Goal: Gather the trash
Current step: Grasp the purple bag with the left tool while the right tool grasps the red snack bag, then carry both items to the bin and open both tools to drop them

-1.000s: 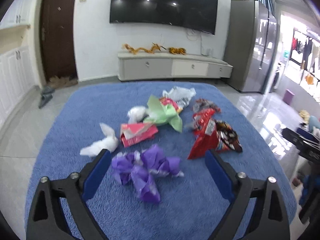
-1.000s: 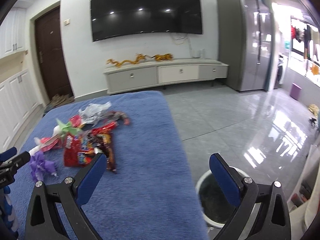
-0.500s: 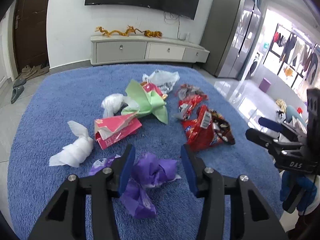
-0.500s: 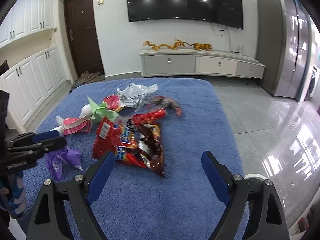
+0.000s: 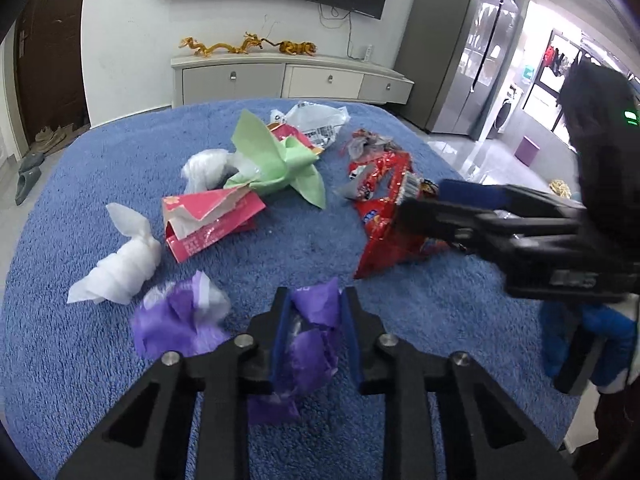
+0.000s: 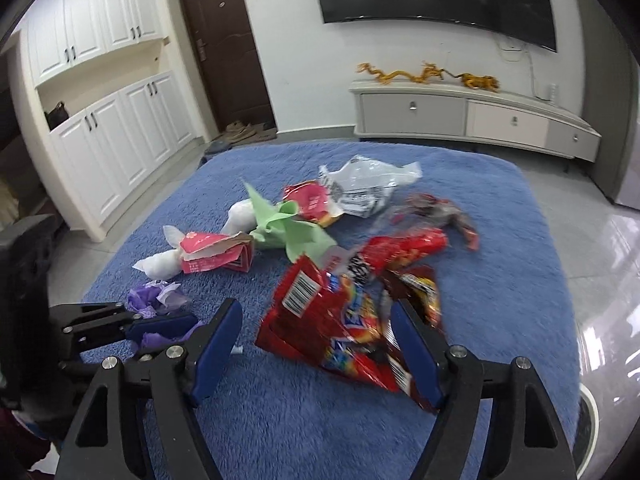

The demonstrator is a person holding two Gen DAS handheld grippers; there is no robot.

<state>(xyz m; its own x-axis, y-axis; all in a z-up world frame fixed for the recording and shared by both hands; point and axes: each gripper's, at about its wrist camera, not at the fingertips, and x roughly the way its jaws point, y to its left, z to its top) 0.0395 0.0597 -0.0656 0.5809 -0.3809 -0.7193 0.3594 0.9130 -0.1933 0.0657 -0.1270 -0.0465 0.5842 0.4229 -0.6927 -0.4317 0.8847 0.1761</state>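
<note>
On the blue surface (image 5: 100, 160), the left gripper (image 5: 314, 322) pinches the purple wrapper (image 5: 310, 344) at the near edge, while the right gripper (image 6: 316, 344) spreads wide around the red snack bag (image 6: 340, 316).

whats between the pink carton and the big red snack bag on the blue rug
Only bare blue rug lies between the pink carton and the red snack bag, clearest in the left wrist view; the green paper sits farther back.
</note>
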